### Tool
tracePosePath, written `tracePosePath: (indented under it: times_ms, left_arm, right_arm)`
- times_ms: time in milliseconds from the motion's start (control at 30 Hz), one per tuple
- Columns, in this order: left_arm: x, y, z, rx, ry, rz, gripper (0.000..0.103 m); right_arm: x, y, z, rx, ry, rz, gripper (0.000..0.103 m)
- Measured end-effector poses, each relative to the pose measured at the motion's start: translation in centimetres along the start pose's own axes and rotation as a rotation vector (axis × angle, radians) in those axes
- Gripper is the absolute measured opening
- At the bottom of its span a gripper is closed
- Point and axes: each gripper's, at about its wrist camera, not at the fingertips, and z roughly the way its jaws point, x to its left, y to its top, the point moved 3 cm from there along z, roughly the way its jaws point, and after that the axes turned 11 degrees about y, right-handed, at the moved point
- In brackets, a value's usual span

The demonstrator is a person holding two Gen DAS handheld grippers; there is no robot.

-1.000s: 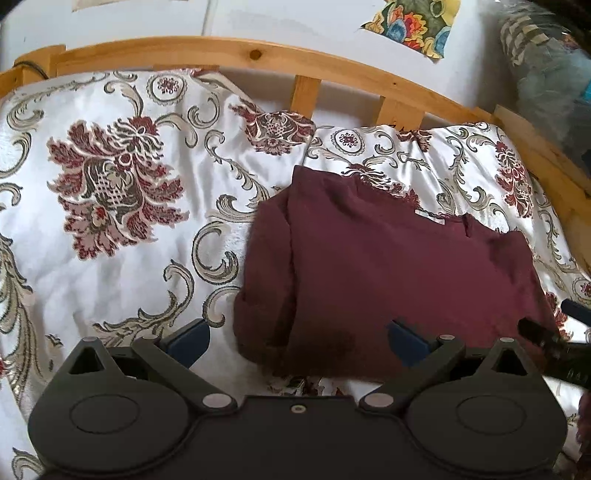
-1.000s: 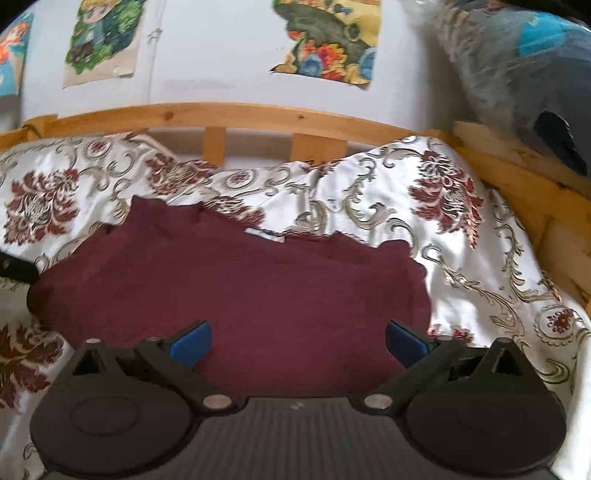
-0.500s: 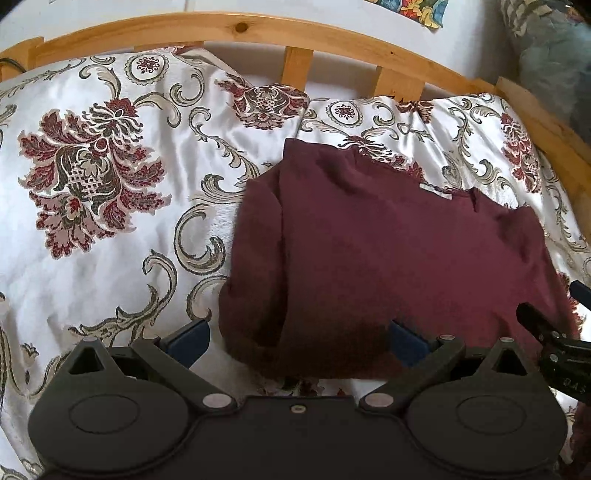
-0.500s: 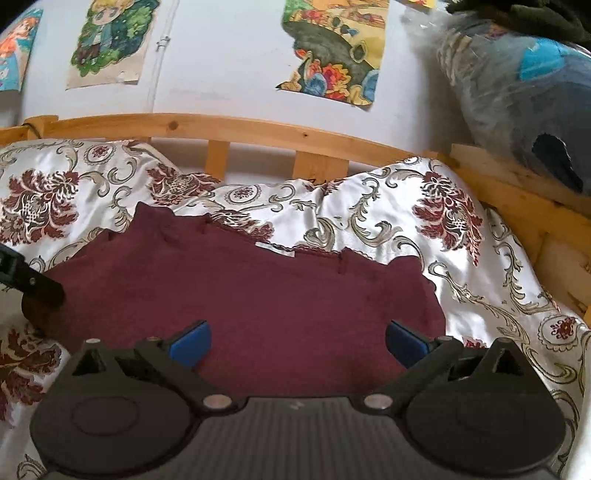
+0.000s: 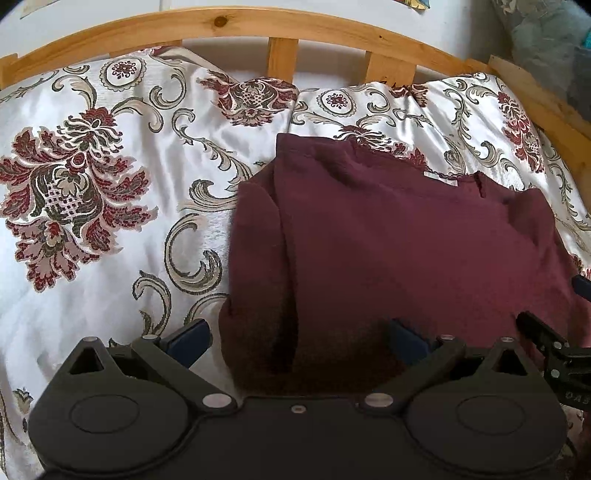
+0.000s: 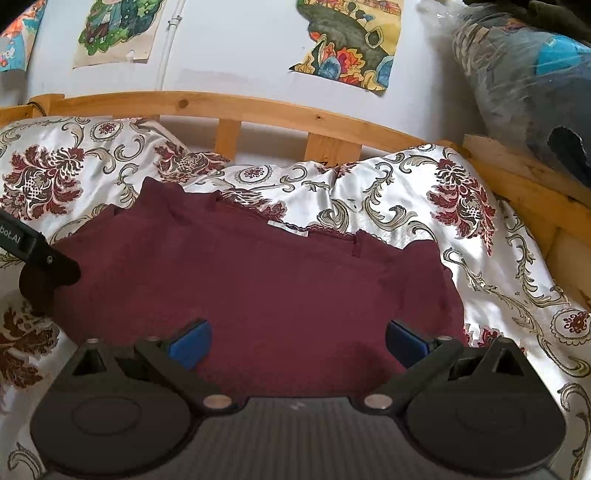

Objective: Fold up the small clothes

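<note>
A maroon top (image 5: 388,243) lies flat on the floral bedspread, its left sleeve folded in along the left side, neckline and white label toward the headboard. It also shows in the right wrist view (image 6: 266,280). My left gripper (image 5: 299,341) is open and empty, just above the garment's near left hem. My right gripper (image 6: 297,341) is open and empty over the near hem's middle right. Each gripper's body shows at the other view's edge.
The white and red floral bedspread (image 5: 92,206) covers the bed. A wooden headboard rail (image 5: 258,22) runs along the back and a wooden side board (image 6: 524,184) on the right. A plastic-wrapped bundle (image 6: 528,81) sits at the far right. Posters hang on the wall.
Both grippers have pulled back and up from the garment, staying open. The maroon top has not moved.
</note>
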Motion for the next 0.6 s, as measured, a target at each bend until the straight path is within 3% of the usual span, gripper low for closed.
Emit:
tracePosePath:
  times_ms: [233, 600]
  left_arm:
    - [0.2, -0.2, 0.6, 0.018, -0.012, -0.003, 0.102]
    - [1.3, -0.3, 1.4, 0.041, -0.136, -0.031, 0.096]
  right_arm:
    - [0.1, -0.2, 0.2, 0.020, 0.001, -0.005, 0.103]
    - [0.4, -0.8, 1.1, 0.076, 0.016, -0.008, 0.103]
